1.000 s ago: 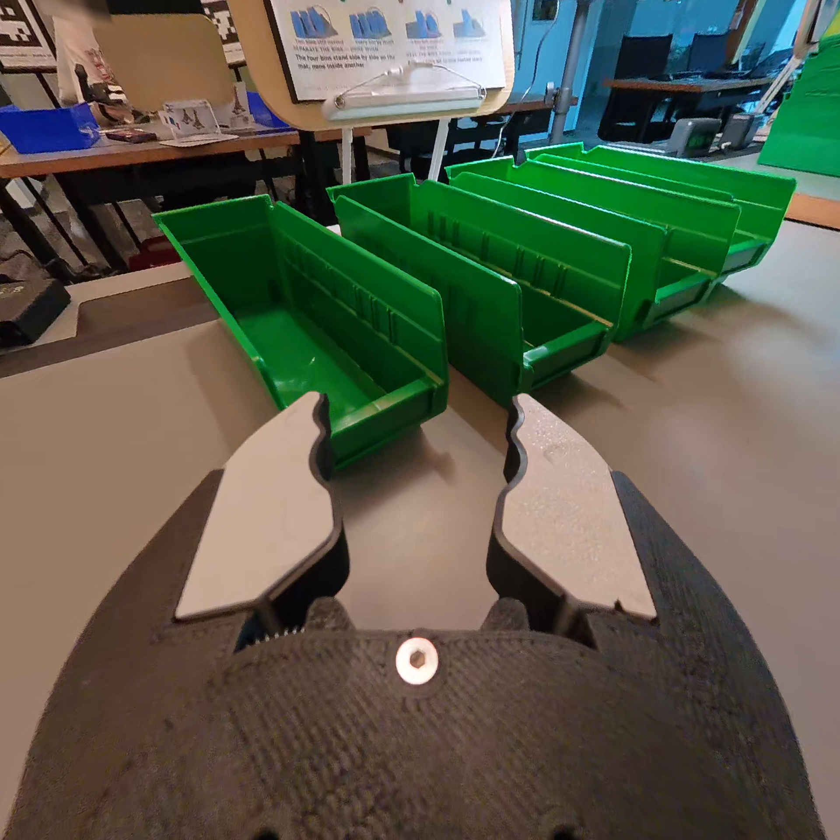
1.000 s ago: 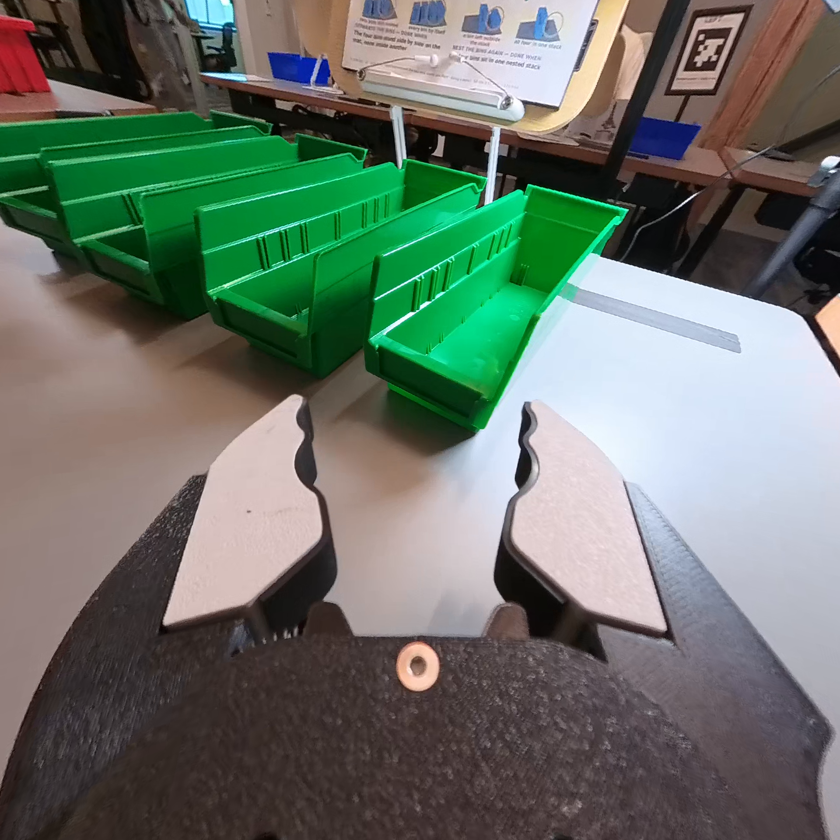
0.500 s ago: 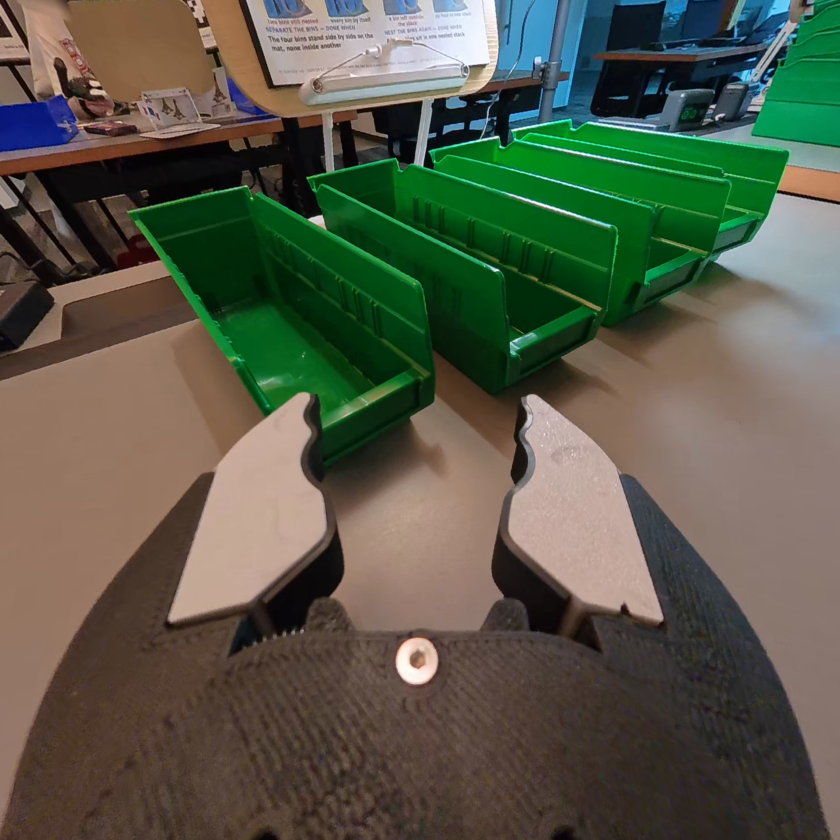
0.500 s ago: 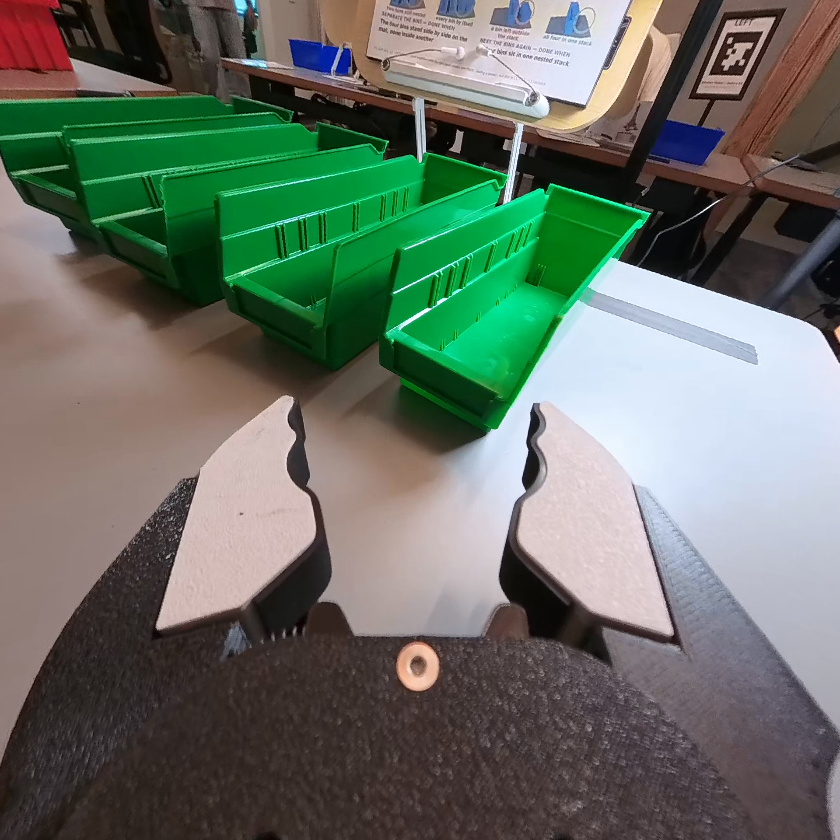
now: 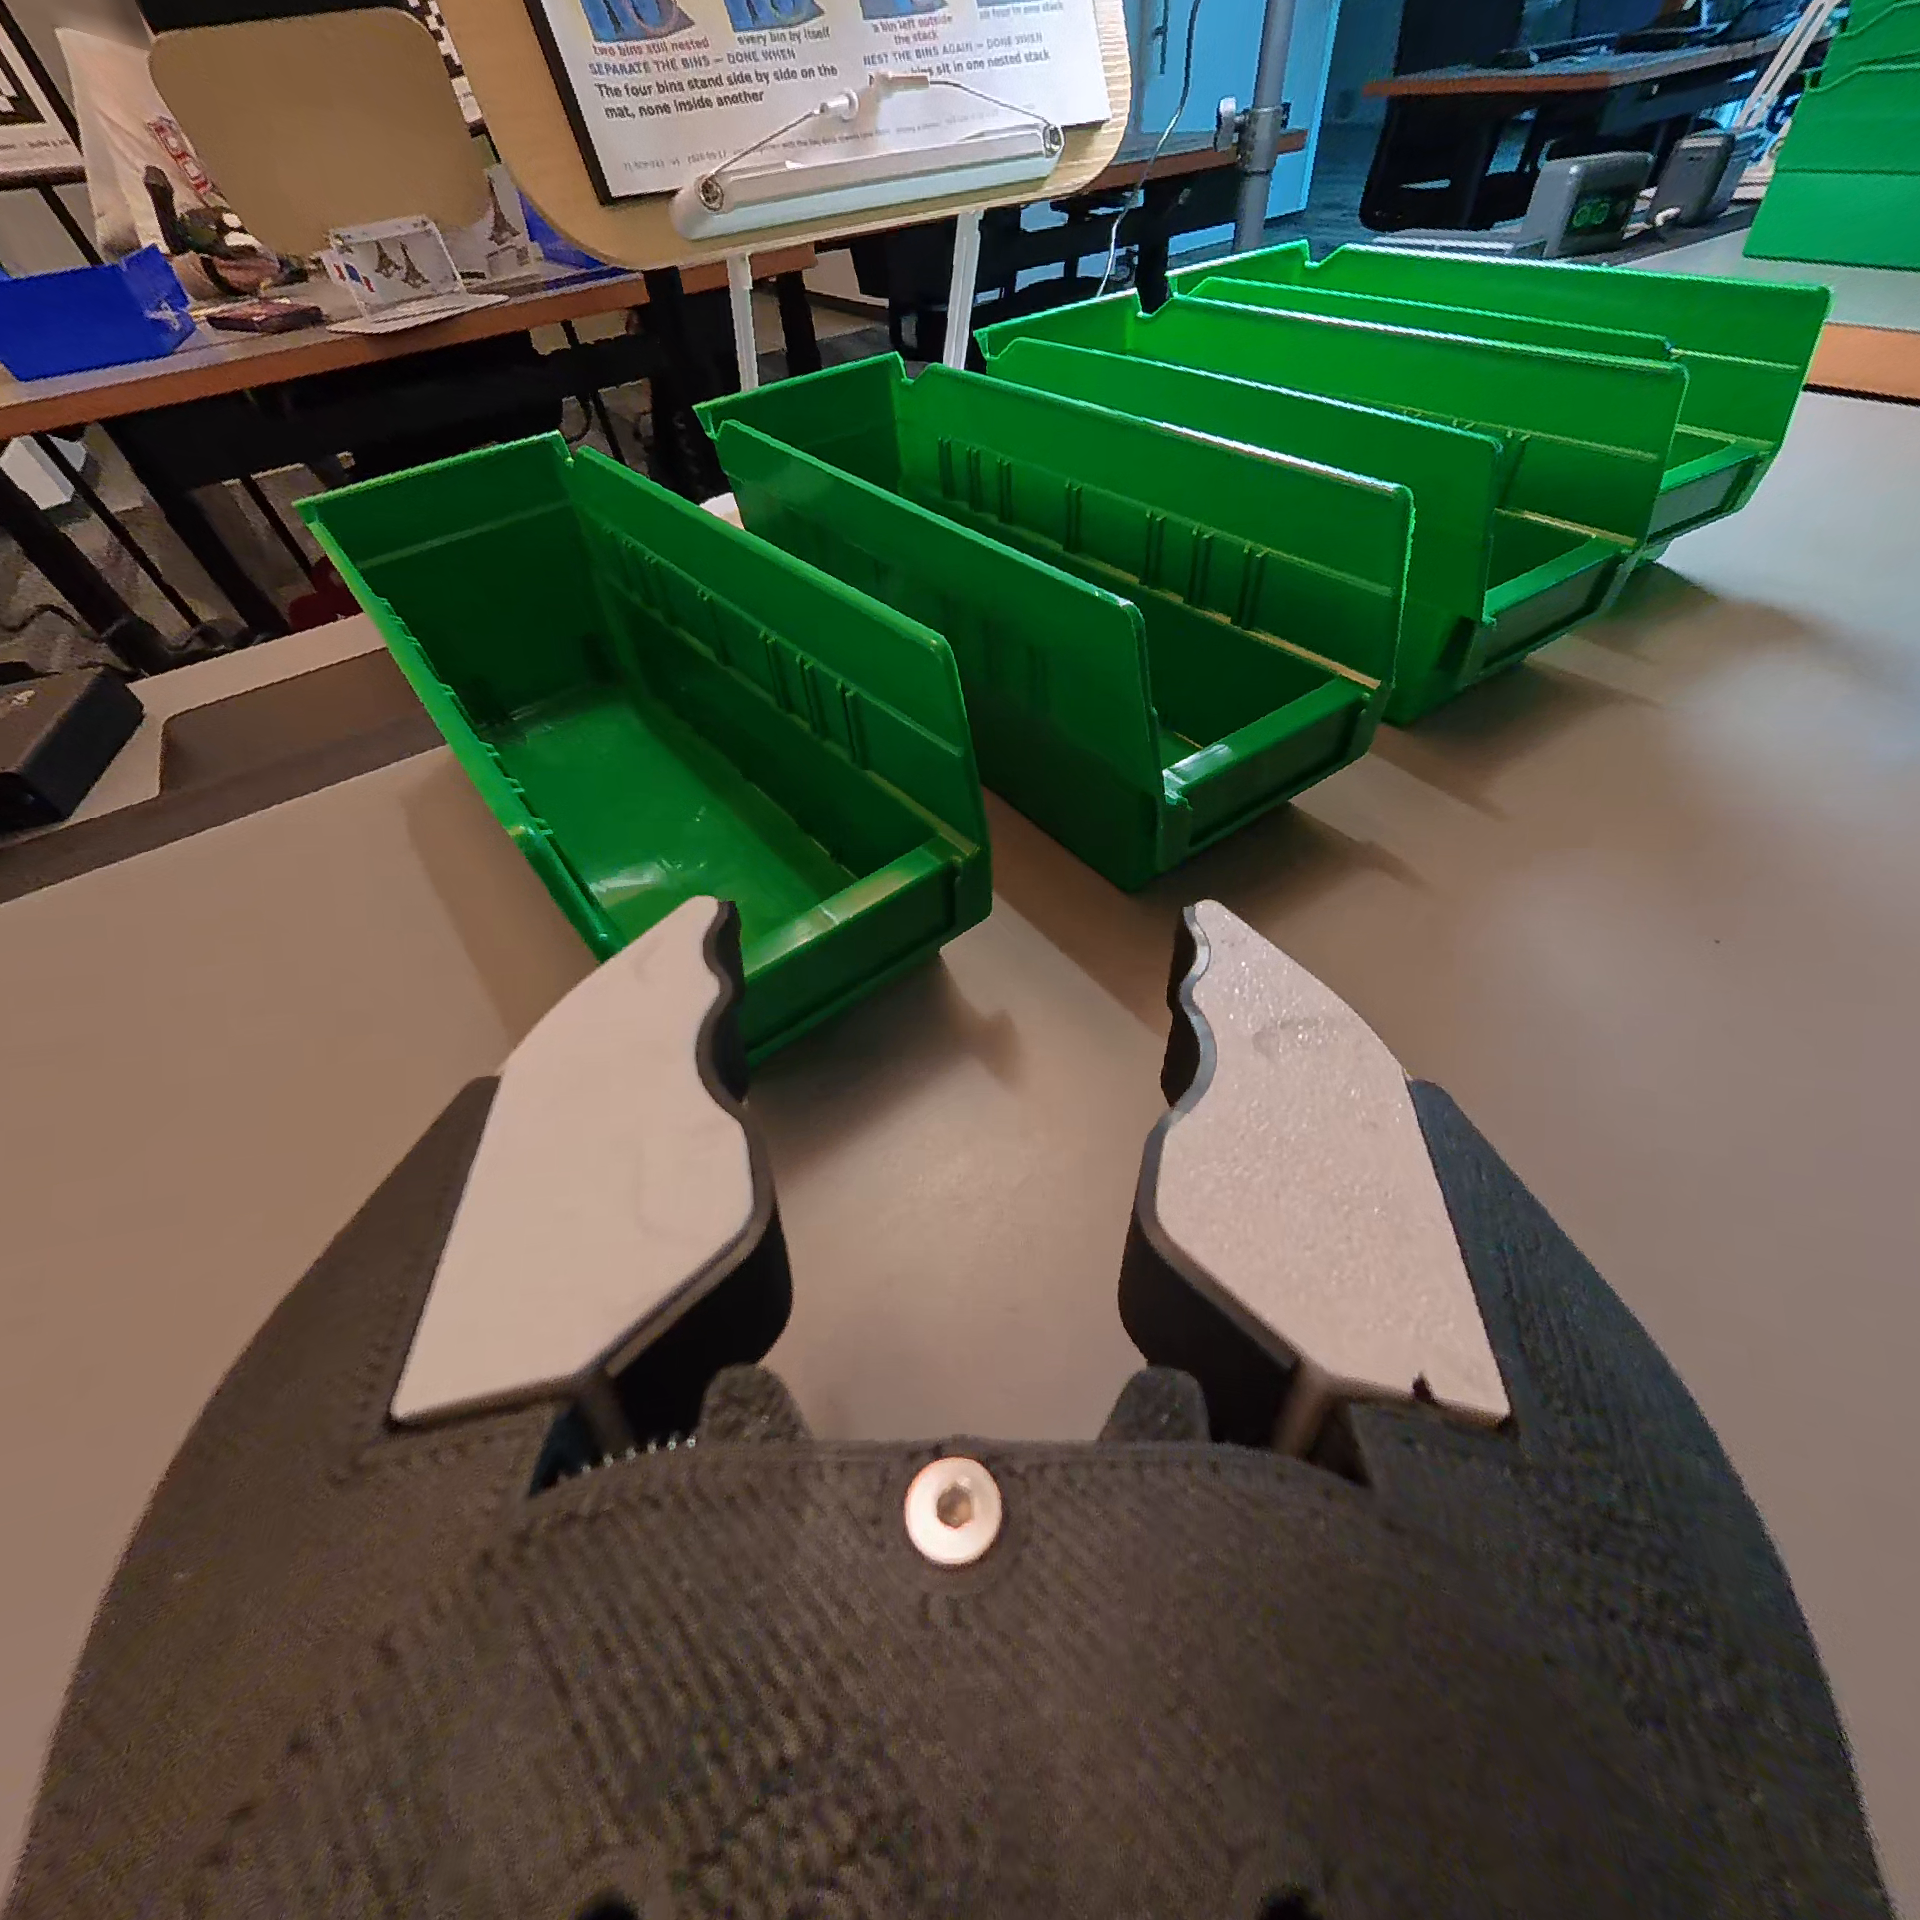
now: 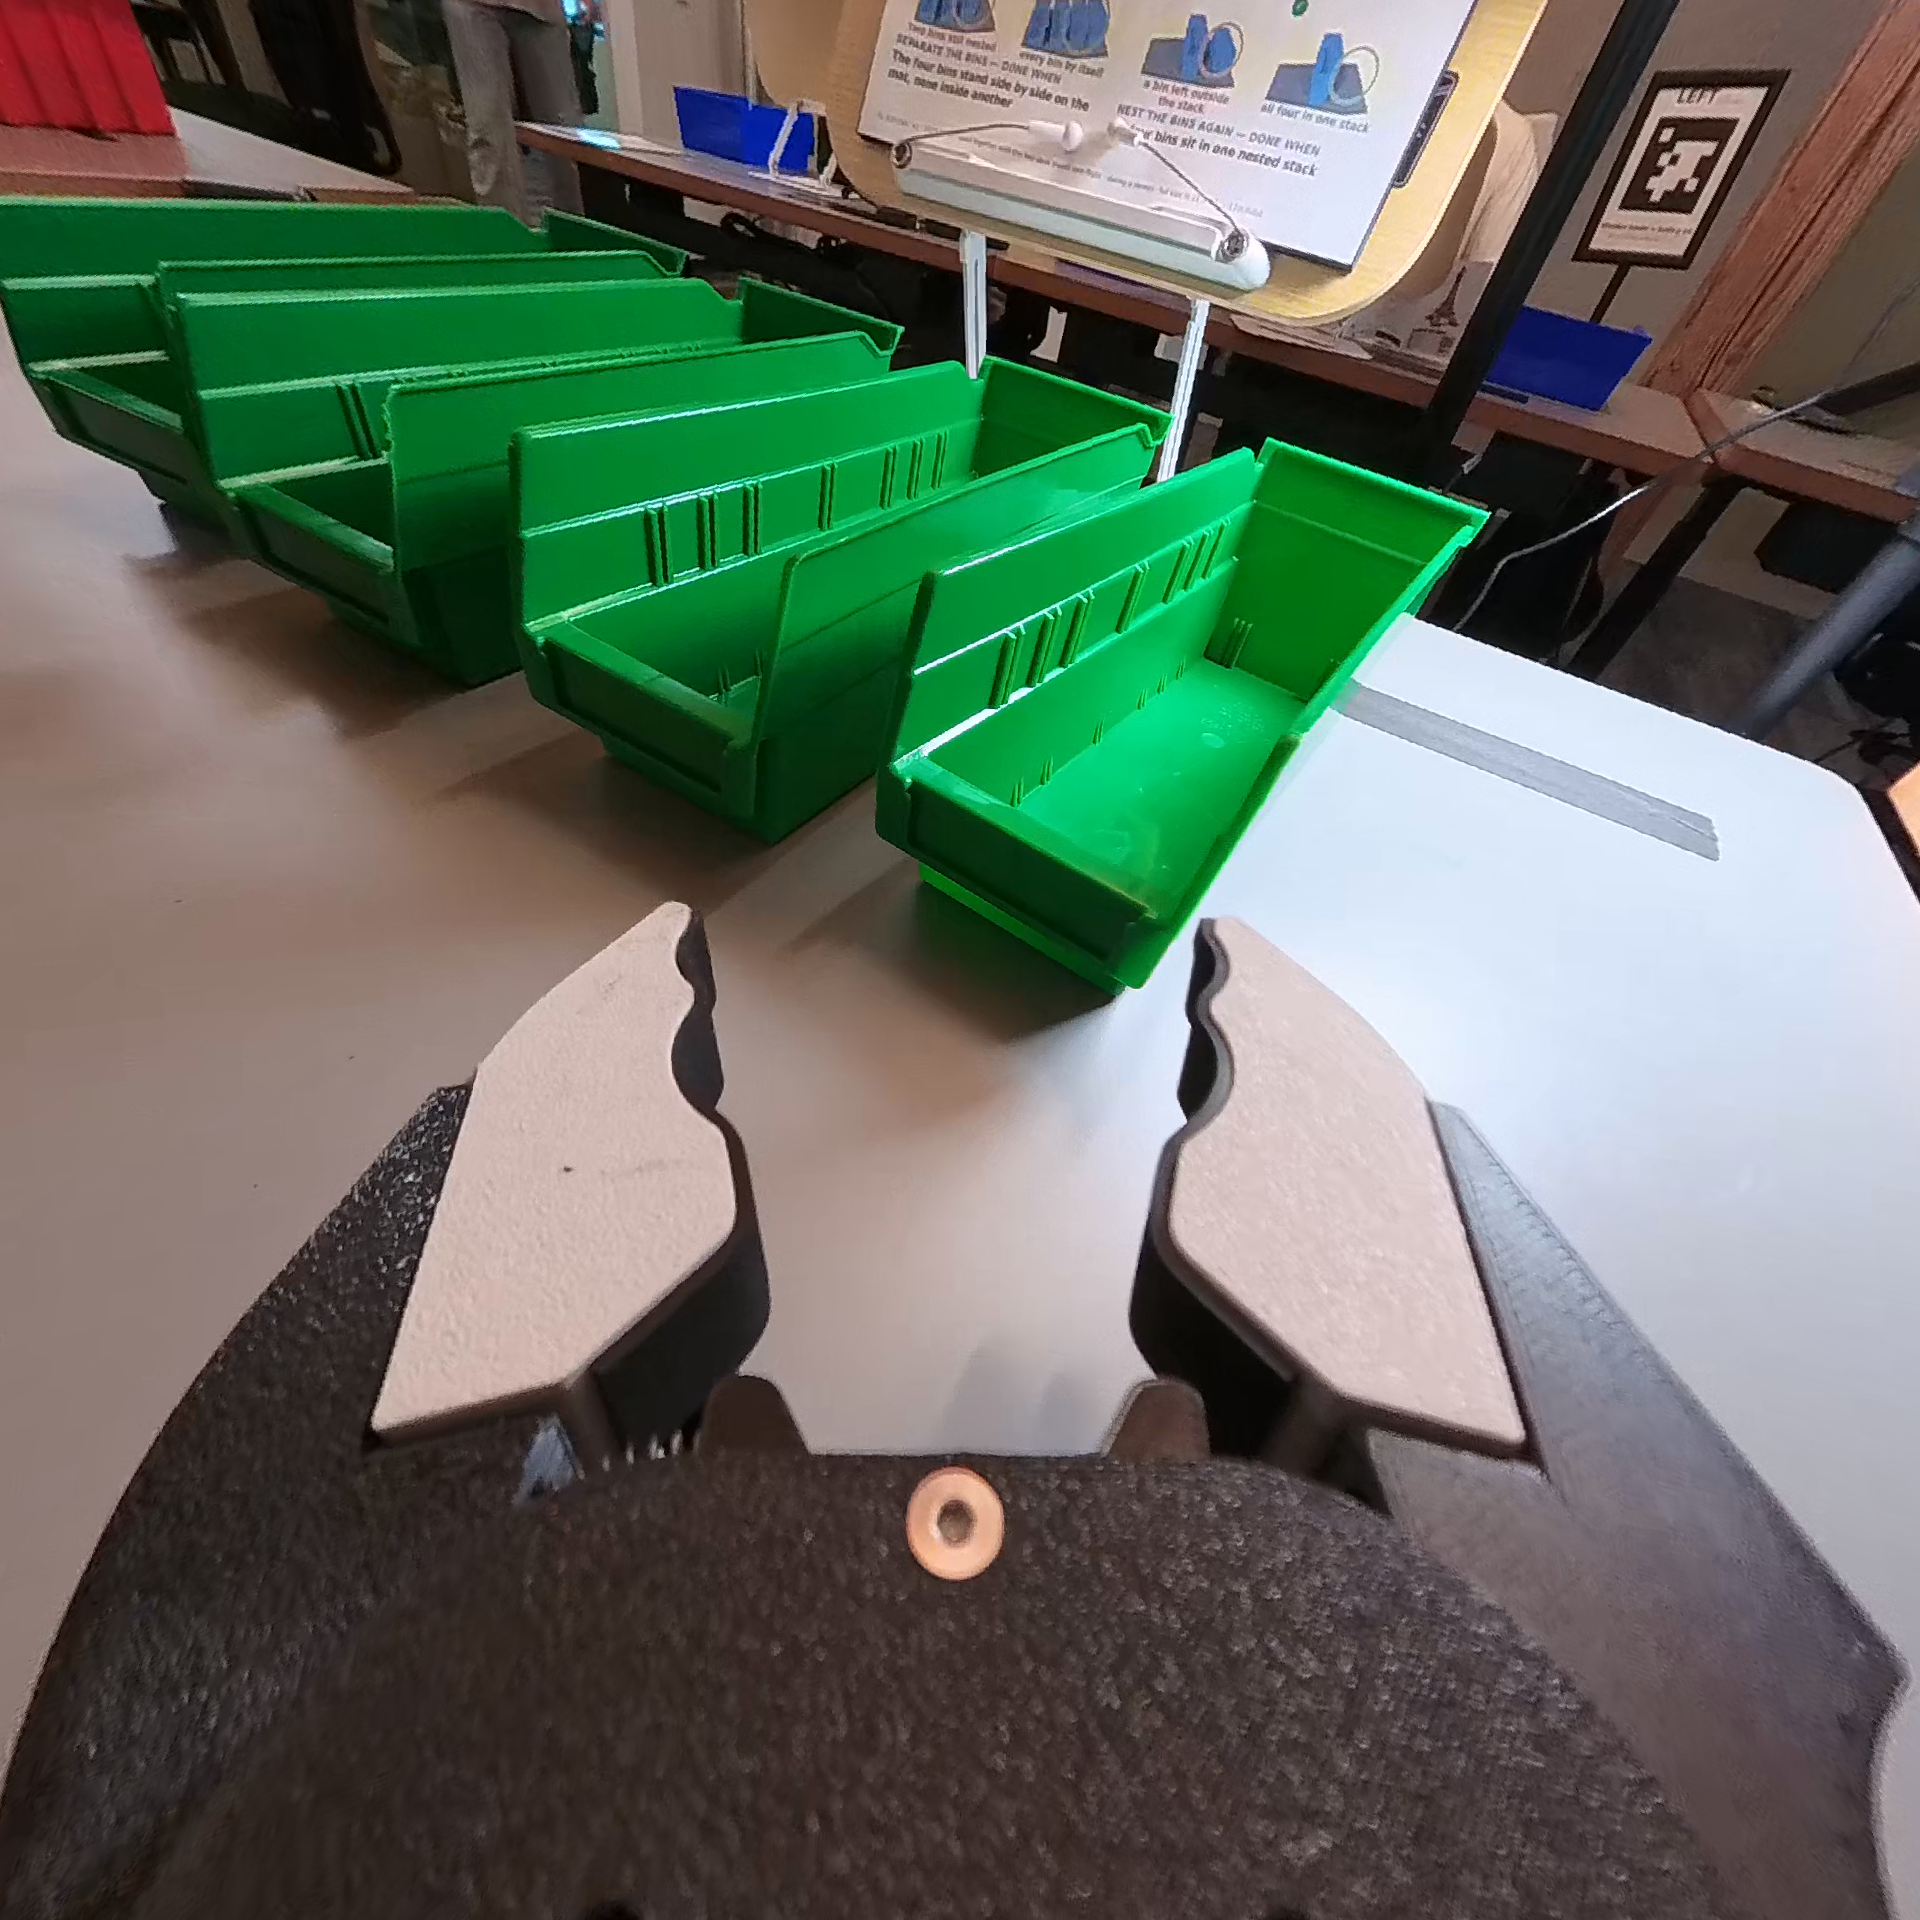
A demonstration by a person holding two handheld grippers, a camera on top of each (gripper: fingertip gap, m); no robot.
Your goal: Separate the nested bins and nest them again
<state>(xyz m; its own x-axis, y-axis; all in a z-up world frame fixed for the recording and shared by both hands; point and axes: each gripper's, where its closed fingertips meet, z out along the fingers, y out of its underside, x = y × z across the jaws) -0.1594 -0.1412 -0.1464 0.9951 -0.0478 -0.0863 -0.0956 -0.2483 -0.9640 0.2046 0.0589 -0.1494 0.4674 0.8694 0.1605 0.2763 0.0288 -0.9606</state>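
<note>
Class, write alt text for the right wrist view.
The open right gripper hovers over a grey table, holding nothing. Ahead, four green bins stand side by side, none nested. Behind them stands an instruction board.

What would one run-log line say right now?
four green plastic bins: separate, side by side on grey table | left gripper: open, empty | right gripper: open, empty

We see glossy green plastic bins [image 5: 665, 727] on a smooth matt grey table [image 5: 1558, 935]; beyond them a wooden clipboard [image 6: 1434, 239].
</note>
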